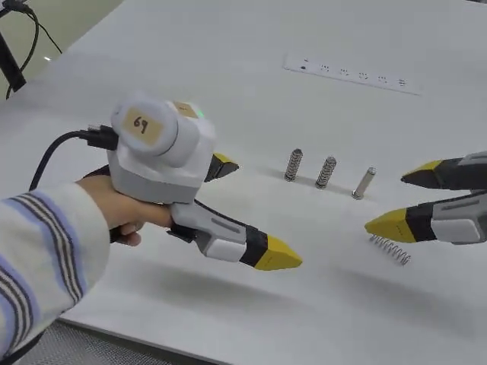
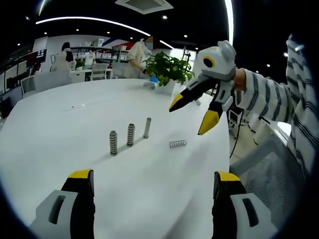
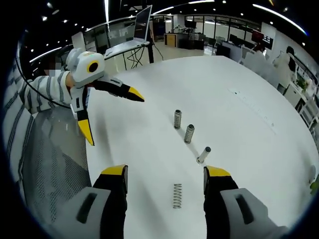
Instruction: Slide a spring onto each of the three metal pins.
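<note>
Three metal pins stand in a row on the white table (image 1: 228, 84). Two of them carry springs (image 1: 294, 164) (image 1: 326, 172); the third pin (image 1: 364, 182) is bare. A loose spring (image 1: 390, 249) lies flat on the table in front of the bare pin. My right gripper (image 1: 393, 200) is open, its lower tip just above and left of that loose spring, which lies between its jaws in the right gripper view (image 3: 177, 195). My left gripper (image 1: 251, 211) is open and holds nothing, left of the pins. The left gripper view shows the bare pin (image 2: 147, 127) and the loose spring (image 2: 177, 144).
A white power strip (image 1: 351, 74) lies at the far side of the table. A black cable (image 1: 65, 141) runs from the left gripper. The table's near edge (image 1: 137, 334) passes below my left hand. A potted plant (image 2: 167, 67) stands at the table's far end.
</note>
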Action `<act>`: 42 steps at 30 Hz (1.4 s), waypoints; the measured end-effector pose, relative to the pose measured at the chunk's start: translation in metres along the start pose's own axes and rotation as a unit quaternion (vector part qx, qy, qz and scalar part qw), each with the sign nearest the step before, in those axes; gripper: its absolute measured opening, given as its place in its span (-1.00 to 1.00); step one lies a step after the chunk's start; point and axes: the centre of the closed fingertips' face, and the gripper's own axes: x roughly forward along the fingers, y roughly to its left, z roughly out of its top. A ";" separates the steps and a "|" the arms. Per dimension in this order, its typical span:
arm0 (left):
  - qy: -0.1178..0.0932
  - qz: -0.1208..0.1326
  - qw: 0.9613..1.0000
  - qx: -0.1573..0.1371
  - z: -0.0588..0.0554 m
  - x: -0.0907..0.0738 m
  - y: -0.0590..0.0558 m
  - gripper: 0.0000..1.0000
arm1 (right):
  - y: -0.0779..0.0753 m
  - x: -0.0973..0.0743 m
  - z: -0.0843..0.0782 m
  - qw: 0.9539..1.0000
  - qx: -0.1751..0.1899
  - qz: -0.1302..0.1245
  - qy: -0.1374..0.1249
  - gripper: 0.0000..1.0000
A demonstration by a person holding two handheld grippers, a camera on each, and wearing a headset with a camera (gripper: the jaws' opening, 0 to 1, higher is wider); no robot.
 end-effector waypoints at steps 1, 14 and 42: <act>-0.010 -0.001 1.000 -0.002 0.004 -0.001 0.000 0.95 | 0.001 0.000 -0.002 1.000 0.002 -0.001 -0.003 0.22; -0.019 0.008 1.000 -0.005 0.012 -0.012 0.010 0.94 | -0.004 -0.008 -0.022 0.998 0.036 -0.029 -0.039 0.39; 0.024 0.000 1.000 -0.001 -0.011 -0.005 0.009 0.91 | -0.012 -0.009 -0.045 0.987 0.079 -0.088 -0.110 0.99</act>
